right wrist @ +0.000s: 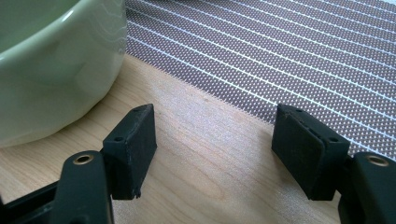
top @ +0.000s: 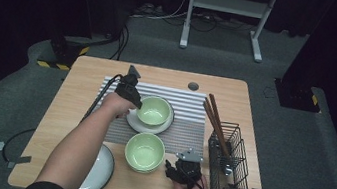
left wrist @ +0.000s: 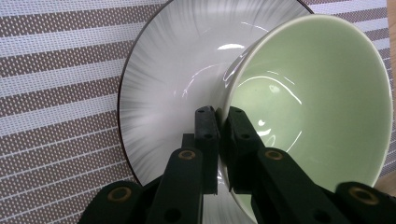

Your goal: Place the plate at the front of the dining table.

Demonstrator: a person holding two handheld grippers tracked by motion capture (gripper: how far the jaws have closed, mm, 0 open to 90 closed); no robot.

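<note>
The left gripper (left wrist: 223, 122) had its jaws pinched on the rim of the far green bowl (top: 154, 110), which sat on a white plate (top: 133, 120) on the striped mat (top: 187, 127), so that side of the bowl was taken while bare mat lay open to its right. The right gripper (right wrist: 214, 142) hung with jaws wide over bare wood, hemmed by the near green bowl (top: 145, 151) on one side and the wire basket (top: 229, 162) with chopsticks (top: 216, 119) on the other. A second white plate (top: 100, 171) crowded the near left edge of the table (top: 86, 74), whose far strip beyond the mat stayed free.

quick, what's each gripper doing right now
Left gripper: shut on the rim of the green bowl over the white plate.
Right gripper: open, empty.
</note>
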